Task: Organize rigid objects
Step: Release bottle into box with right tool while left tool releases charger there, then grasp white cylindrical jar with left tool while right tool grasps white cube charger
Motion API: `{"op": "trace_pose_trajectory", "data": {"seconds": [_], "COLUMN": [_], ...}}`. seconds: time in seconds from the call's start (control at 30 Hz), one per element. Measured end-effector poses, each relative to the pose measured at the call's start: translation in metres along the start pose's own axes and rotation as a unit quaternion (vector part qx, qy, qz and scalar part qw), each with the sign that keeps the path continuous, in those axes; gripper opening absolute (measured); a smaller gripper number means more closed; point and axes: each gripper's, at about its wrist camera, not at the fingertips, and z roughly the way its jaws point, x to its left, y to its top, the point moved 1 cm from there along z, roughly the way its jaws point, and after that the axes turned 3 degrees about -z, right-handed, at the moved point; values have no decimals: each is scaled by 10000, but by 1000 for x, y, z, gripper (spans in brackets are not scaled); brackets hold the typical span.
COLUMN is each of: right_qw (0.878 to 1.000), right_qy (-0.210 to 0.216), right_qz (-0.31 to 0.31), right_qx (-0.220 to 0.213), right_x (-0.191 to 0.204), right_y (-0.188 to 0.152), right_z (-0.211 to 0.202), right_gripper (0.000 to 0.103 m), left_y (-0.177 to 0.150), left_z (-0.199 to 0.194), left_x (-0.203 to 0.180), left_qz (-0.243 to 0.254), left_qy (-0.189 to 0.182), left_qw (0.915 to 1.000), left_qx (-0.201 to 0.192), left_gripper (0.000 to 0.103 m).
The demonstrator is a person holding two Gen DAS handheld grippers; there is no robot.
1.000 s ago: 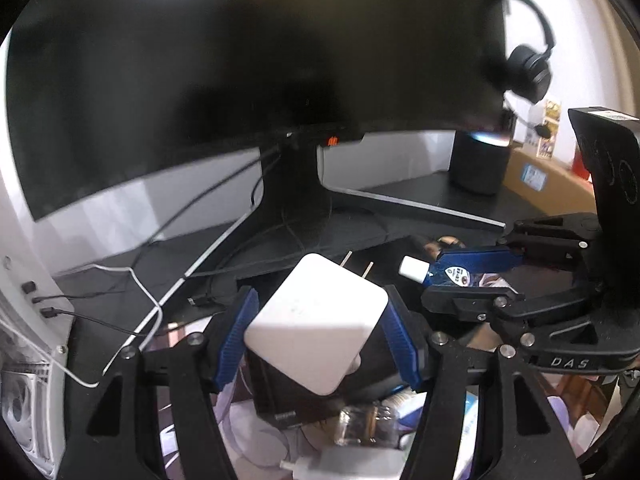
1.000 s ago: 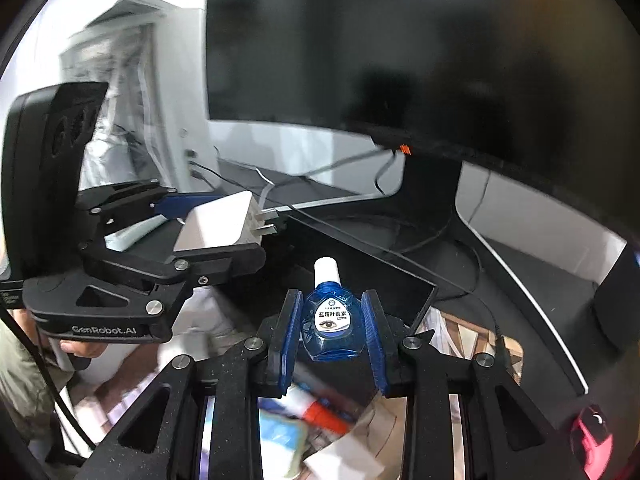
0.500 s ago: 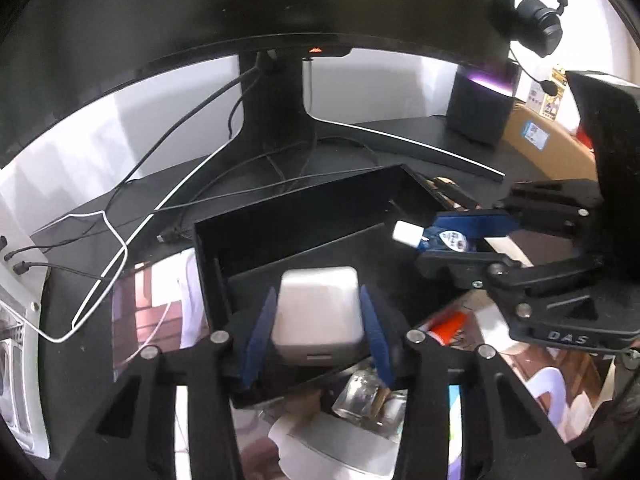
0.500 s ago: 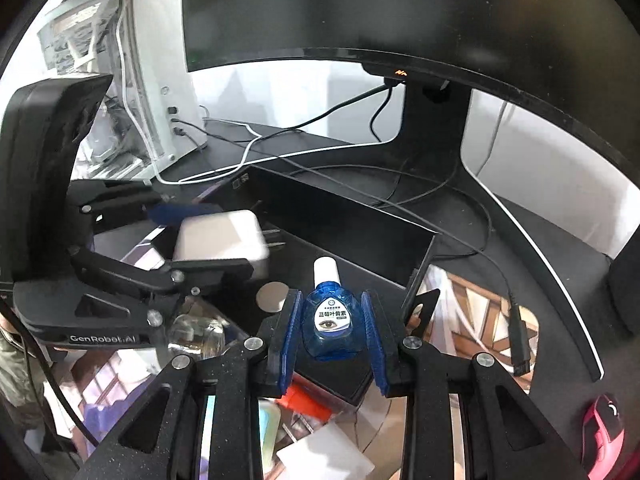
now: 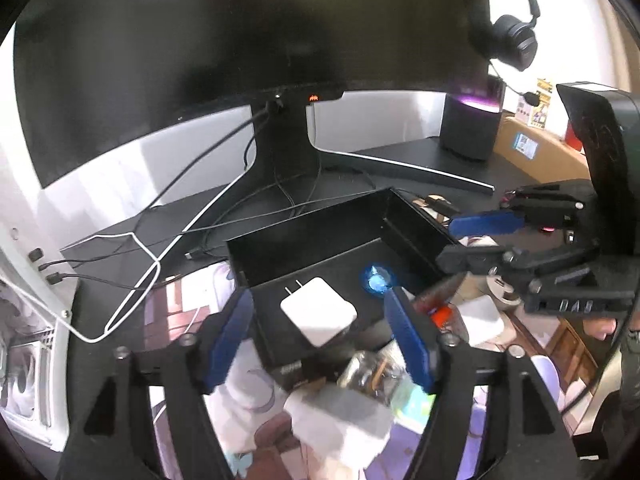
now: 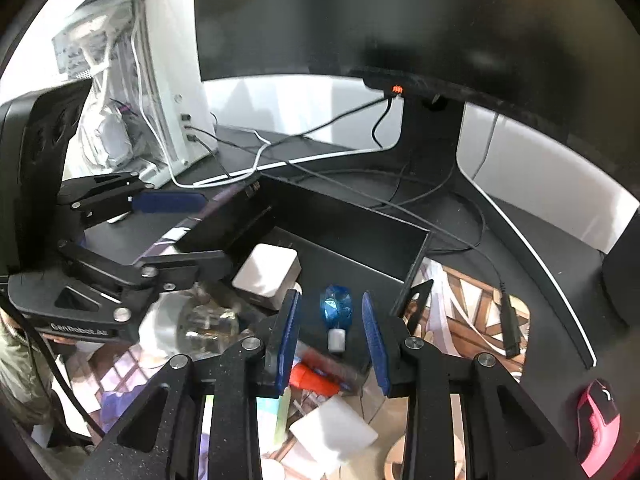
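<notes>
white charger (image 5: 318,316) is lying flat inside the black tray (image 5: 308,236), prongs pointing toward the far wall of the tray, and the blue eye-drop bottle (image 6: 337,312) is lying on its side just to the charger's right on the tray floor, white cap toward the right wrist camera. the two are sitting near each other without touching. the tray is resting on the dark desk (image 5: 404,160) in front of the monitor stand (image 5: 286,148), with black and white cables trailing past its far side. a glass jar (image 6: 206,326), a white block (image 6: 334,436) and an orange-capped tube (image 6: 310,378) are crowding the near edge of the tray, and a pink mouse (image 6: 598,408) is sitting off to the right. a dark speaker (image 5: 472,124) is standing at the back right, headphones (image 5: 514,38) hanging above it.

the left gripper (image 5: 320,338) is hovering over the charger with its blue fingers (image 5: 230,336) spread wide, touching nothing. the right gripper (image 6: 330,332) is likewise holding its fingers (image 6: 374,340) apart on either side of the bottle, clear of it.
</notes>
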Motion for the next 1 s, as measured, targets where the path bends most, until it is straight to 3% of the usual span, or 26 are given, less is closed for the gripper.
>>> {"op": "trace_pose_trajectory", "data": {"seconds": [0.13, 0.33, 0.7, 0.83, 1.0], "right_qw": [9999, 10000, 9980, 9968, 9957], "right_qy": [30, 43, 202, 376, 448], "right_qz": [13, -36, 50, 83, 104], "right_qx": [-98, 50, 603, 703, 804], "right_x": [0, -6, -14, -13, -11], "right_y": [-6, -25, -61, -66, -70], "right_z": [-19, -33, -10, -3, 6], "right_gripper": [33, 38, 40, 51, 52], "left_y": [-8, -29, -52, -59, -65], "left_z": [-15, -16, 4, 12, 19], "left_x": [3, -5, -2, -2, -4], "left_qz": [-1, 206, 80, 74, 70], "left_qy": [-35, -69, -303, -341, -393], "left_qw": [10000, 9995, 9976, 9967, 9958], "left_qx": [-67, 216, 612, 734, 820], "left_gripper": [82, 82, 82, 82, 82]}}
